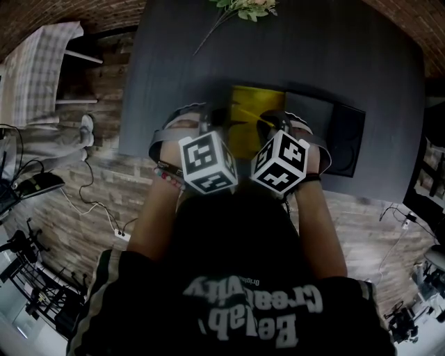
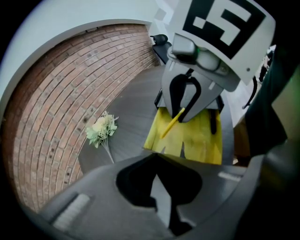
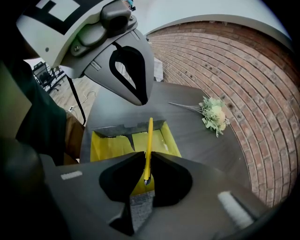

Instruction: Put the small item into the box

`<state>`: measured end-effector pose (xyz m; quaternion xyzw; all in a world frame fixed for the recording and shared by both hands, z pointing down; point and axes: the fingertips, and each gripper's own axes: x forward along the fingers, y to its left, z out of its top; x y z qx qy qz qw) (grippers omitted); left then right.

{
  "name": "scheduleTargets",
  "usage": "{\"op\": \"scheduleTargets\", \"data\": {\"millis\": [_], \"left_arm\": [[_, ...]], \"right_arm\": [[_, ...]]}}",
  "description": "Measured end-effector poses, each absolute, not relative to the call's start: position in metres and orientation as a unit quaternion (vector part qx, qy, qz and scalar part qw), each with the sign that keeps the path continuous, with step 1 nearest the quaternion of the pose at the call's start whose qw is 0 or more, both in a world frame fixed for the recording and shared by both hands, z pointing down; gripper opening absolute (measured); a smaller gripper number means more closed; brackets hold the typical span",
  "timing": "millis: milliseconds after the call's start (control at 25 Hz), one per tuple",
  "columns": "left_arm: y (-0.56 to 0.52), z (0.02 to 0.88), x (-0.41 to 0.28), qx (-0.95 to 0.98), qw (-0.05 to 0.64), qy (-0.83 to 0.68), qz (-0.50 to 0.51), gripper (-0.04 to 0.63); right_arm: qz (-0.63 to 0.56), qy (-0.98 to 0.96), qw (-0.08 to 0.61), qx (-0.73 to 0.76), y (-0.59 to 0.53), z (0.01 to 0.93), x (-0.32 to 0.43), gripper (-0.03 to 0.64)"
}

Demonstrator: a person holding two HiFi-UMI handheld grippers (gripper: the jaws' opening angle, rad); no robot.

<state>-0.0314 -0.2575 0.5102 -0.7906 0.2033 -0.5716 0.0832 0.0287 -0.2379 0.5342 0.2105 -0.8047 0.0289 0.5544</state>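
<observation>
An open box with a yellow lining [image 1: 245, 111] stands on the dark table [image 1: 313, 55], just ahead of both grippers. My right gripper [image 3: 146, 154] is shut on a thin yellow pen [image 3: 149, 138], which sticks out forward above the box [image 3: 112, 143]. In the left gripper view the same pen [image 2: 172, 123] slants down from the right gripper [image 2: 182, 112] over the yellow lining [image 2: 201, 136]. My left gripper [image 2: 157, 157] hangs beside it at the box's left, jaws closed tip to tip with nothing between them. The marker cubes hide both sets of jaws in the head view.
A black lid [image 1: 341, 135] lies right of the box. A sprig of pale flowers [image 1: 247, 8] rests at the table's far edge, also in the gripper views [image 3: 213, 115]. A brick wall stands behind the table. A chair and cables are on the floor at left [image 1: 42, 76].
</observation>
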Motion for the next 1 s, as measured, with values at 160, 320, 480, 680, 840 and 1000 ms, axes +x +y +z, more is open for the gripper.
{"op": "scheduleTargets", "data": {"millis": [160, 320, 480, 680, 840, 1000], "left_arm": [[-0.258, 0.514, -0.029, -0.791, 0.082, 0.198, -0.573, 0.003], [-0.257, 0.519, -0.027, -0.791, 0.081, 0.191, -0.576, 0.004], [-0.257, 0.52, -0.028, -0.79, 0.08, 0.191, -0.578, 0.004], [-0.258, 0.52, -0.028, -0.789, 0.081, 0.189, -0.579, 0.003], [-0.258, 0.52, -0.024, -0.792, 0.082, 0.185, -0.576, 0.003], [-0.259, 0.521, -0.022, -0.793, 0.08, 0.184, -0.576, 0.003]], "right_arm": [[0.039, -0.804, 0.558, 0.202, -0.236, 0.541, 0.029, 0.054], [0.047, -0.805, 0.56, 0.193, -0.232, 0.547, 0.03, 0.055], [0.045, -0.806, 0.558, 0.19, -0.233, 0.547, 0.028, 0.055], [0.049, -0.808, 0.558, 0.183, -0.232, 0.549, 0.026, 0.055], [0.052, -0.811, 0.554, 0.18, -0.231, 0.549, 0.024, 0.066], [0.06, -0.818, 0.545, 0.174, -0.231, 0.551, 0.019, 0.279]]}}
